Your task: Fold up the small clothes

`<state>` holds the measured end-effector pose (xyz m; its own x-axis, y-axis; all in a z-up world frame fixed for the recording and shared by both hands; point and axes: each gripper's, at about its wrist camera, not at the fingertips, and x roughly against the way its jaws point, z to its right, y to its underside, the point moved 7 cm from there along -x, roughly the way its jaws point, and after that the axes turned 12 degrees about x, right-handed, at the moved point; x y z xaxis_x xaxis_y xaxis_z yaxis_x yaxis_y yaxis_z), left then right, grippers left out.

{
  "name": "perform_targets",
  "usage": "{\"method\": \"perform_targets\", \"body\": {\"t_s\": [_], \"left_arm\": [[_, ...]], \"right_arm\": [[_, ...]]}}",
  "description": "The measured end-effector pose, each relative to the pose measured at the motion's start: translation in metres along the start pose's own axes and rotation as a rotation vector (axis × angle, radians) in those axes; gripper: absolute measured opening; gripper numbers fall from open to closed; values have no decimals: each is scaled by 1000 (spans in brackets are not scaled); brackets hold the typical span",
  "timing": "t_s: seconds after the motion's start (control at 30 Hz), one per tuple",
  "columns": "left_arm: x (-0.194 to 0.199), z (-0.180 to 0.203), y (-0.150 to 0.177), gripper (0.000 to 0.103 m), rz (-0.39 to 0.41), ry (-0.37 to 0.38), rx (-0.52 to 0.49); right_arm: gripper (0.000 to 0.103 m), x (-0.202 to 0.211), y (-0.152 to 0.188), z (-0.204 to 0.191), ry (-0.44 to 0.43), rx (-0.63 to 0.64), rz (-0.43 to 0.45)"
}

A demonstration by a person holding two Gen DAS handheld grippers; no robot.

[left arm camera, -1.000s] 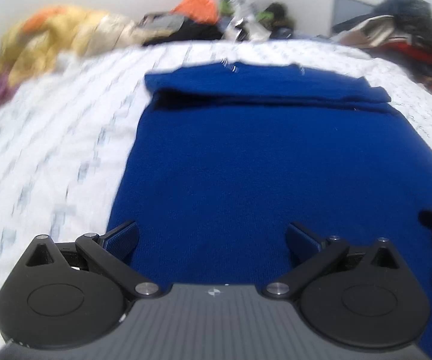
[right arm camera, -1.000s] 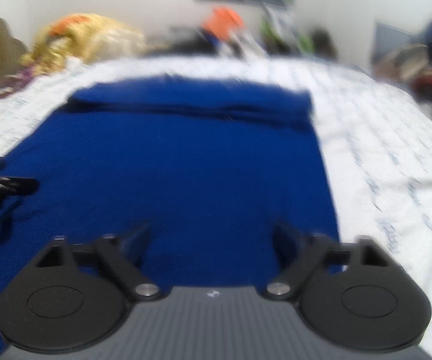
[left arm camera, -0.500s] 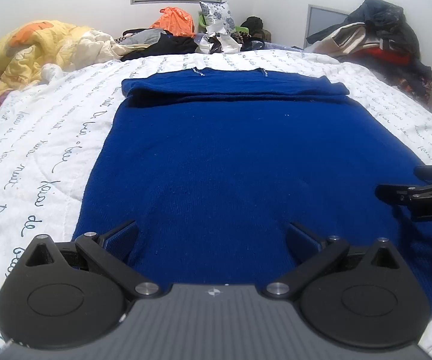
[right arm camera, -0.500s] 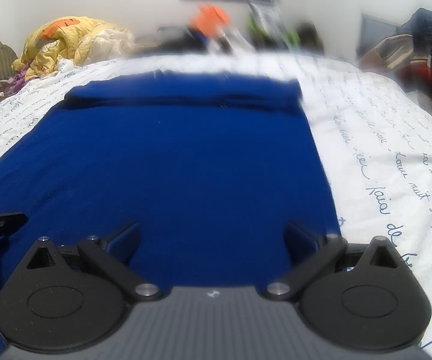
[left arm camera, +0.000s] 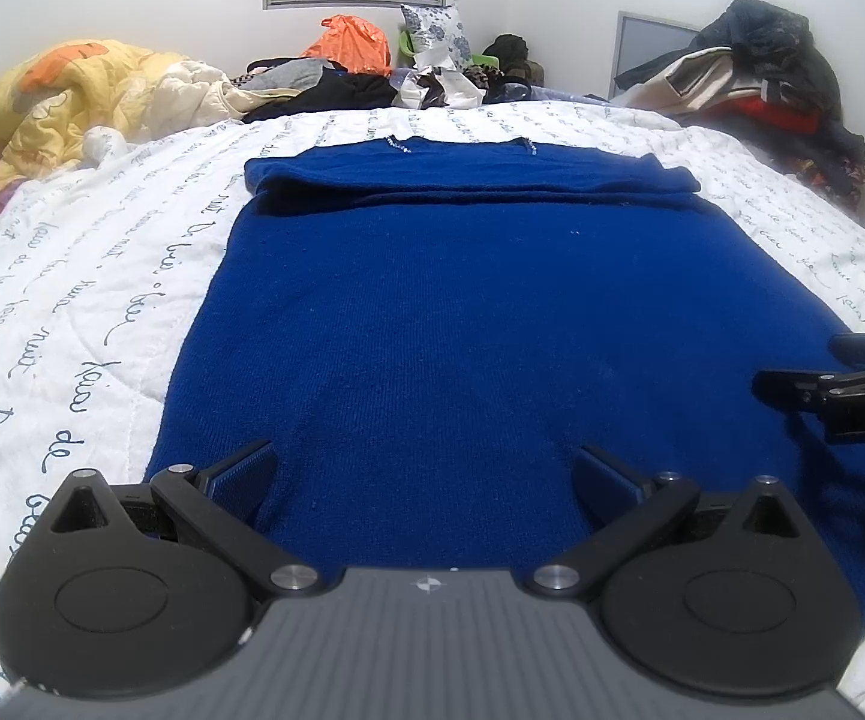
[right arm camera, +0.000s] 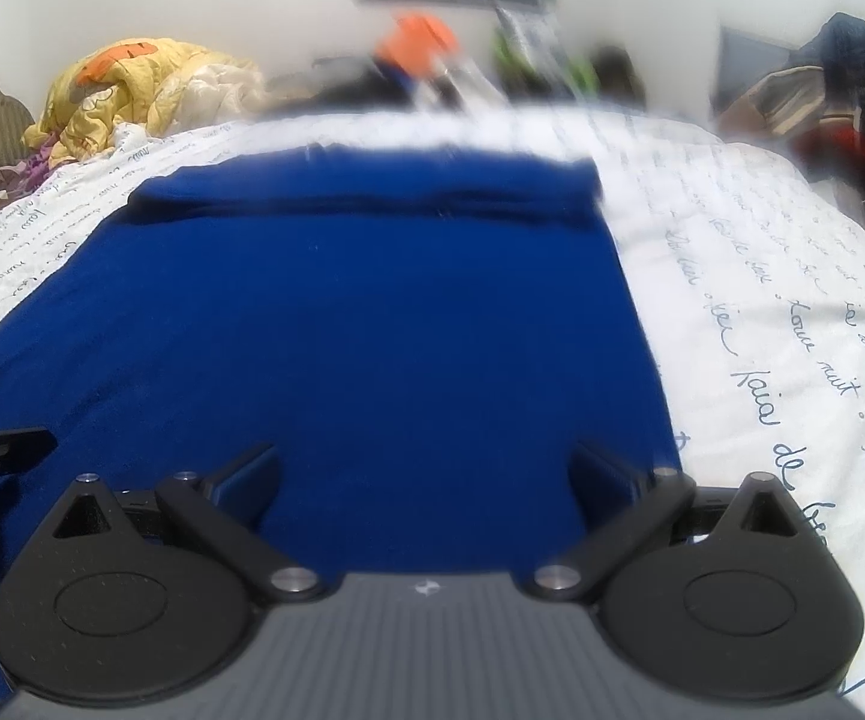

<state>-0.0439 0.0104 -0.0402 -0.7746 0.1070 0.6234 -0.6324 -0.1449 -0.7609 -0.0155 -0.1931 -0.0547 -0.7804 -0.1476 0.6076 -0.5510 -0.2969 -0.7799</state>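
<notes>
Tools over flat blue sweater

One blue garment, two grippers – left gripper, right gripper, one yellow quilt.

My work surface is a bed spread with a white quilt printed in rows of dark cursive script. A royal-blue knit garment lies flat on it and fills the middle of my left camera's view, with its far part folded over into a thick band at twelve o'clock. At ten o'clock a crumpled yellow-and-orange comforter is heaped on the quilt's far corner. Past the blue band, dark clothes and an orange plastic bag lie piled along the bed's far edge. At two o'clock sits another clothing heap; I cannot tell whether the bed carries it.
</notes>
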Motion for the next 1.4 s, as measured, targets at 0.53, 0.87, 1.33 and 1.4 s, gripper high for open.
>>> {"method": "perform_targets", "body": {"t_s": [0.53,0.87,1.33,1.4], "left_arm": [[36,-17,26,103,5,3,-27],[64,-87,12,103,-106,-9,221],[63,-115,22,95,-461,557,736],[63,-117,22,89,-463,538,737]], "right_arm": [[103,46,36,-1,-5,0,11],[103,77,29,43,-154,-186,-119],[103,69,52,57,-770,-717,-267],[95,68,53,61,-764,-771,-252]]}}
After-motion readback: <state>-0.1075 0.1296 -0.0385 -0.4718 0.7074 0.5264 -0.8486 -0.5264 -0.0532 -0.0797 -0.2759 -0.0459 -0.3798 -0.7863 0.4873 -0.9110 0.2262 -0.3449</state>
